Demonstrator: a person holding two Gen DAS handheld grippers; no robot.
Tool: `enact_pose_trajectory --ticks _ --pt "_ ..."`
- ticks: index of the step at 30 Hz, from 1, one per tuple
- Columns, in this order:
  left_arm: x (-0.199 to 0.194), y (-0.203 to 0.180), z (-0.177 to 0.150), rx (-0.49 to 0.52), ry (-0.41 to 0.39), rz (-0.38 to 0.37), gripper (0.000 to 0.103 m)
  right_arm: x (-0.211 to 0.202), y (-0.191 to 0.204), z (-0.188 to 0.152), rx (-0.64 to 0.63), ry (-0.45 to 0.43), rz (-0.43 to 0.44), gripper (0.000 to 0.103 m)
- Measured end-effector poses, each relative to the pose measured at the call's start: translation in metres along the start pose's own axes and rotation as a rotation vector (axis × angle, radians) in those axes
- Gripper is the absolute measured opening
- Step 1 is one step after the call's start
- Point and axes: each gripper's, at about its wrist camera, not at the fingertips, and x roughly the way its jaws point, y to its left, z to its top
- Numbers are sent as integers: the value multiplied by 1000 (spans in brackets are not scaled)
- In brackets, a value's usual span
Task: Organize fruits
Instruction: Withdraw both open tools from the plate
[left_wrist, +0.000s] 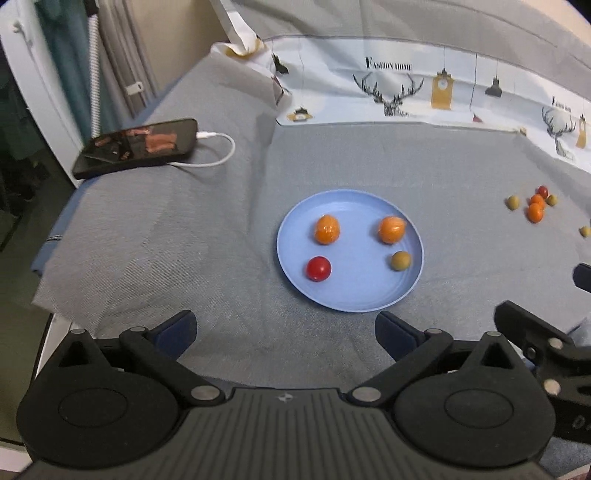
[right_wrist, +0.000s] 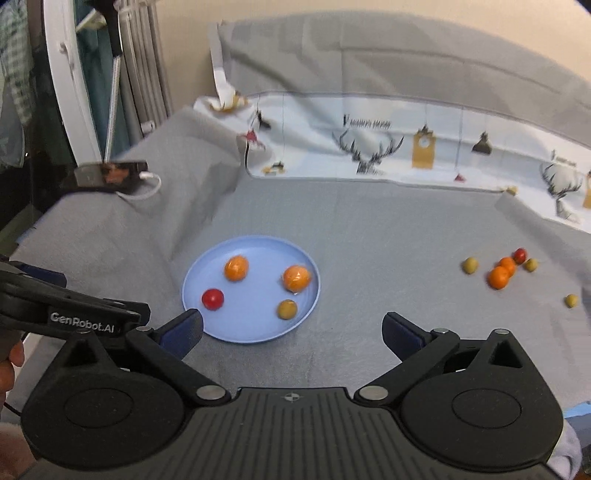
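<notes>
In the left wrist view, the left gripper (left_wrist: 284, 332) hovers with its jaws spread wide and holding nothing, just near of a blue plate (left_wrist: 354, 295) that rests on a grey cloth (left_wrist: 184, 229). On the plate lie two orange fruits (left_wrist: 327, 229) at the far side, a red tomato (left_wrist: 318, 268) near left and a green fruit (left_wrist: 400, 260) near right, all apart from one another. Far right on the cloth sits a loose cluster of small fruits (left_wrist: 535, 206). A phone (left_wrist: 136, 147) with a white cable (left_wrist: 218, 151) lies far left.

In the right wrist view, the right gripper (right_wrist: 291, 330) likewise has its jaws wide and bare. The plate (right_wrist: 255, 332) sits ahead and slightly left, its near rim beside the left fingertip. The loose fruits (right_wrist: 498, 277) lie well apart to the right. The left gripper's body (right_wrist: 66, 310) shows at the left edge.
</notes>
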Motion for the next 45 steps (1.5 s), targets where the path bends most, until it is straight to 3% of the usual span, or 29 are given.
enact_pose_trajectory --ticks 8,16,28,45 --pt "-38 1 -26 -27 -41 -11 103 -50 5 -12 -22 -88 -17 102" --pt "-62 -5 -38 -11 -86 -23 103 -74 8 -18 -46 -133 -30 102" --pt "-71 -11 -38 21 -109 -12 103 -78 7 -19 -48 -148 -26 102" --pt "-53 -11 -35 33 -59 -6 103 -60 5 -19 -28 -88 -15 102"
